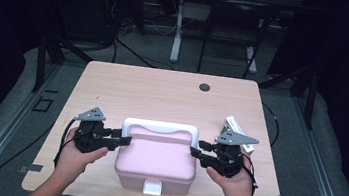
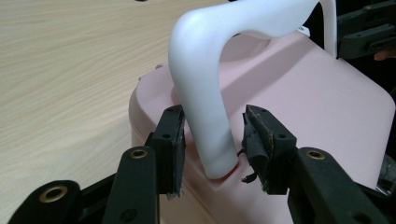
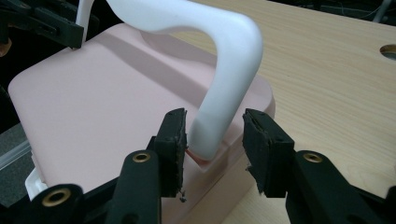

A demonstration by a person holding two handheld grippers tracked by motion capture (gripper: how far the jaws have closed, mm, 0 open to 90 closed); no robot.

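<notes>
Pink and closed, the box (image 1: 157, 162) sits at the near edge of the table (image 1: 163, 94) in the high view, its white handle (image 1: 161, 126) along the far side and a white latch (image 1: 152, 187) at the front. The left gripper (image 1: 125, 137) reaches the handle's left end, the right gripper (image 1: 196, 148) its right end. A small white carton (image 1: 239, 131) lies just behind the right gripper.

In the left gripper view, the jaws stand apart on either side of the handle's (image 2: 205, 93) lower leg, where it meets the box (image 2: 299, 107). The left pad lies against the leg or just off it; a gap shows at the right pad, so nothing is clamped.

In the right gripper view, the jaws likewise straddle the other leg of the handle (image 3: 224, 93). The left pad is close against it, the right pad is clear, and the grip is not closed.
</notes>
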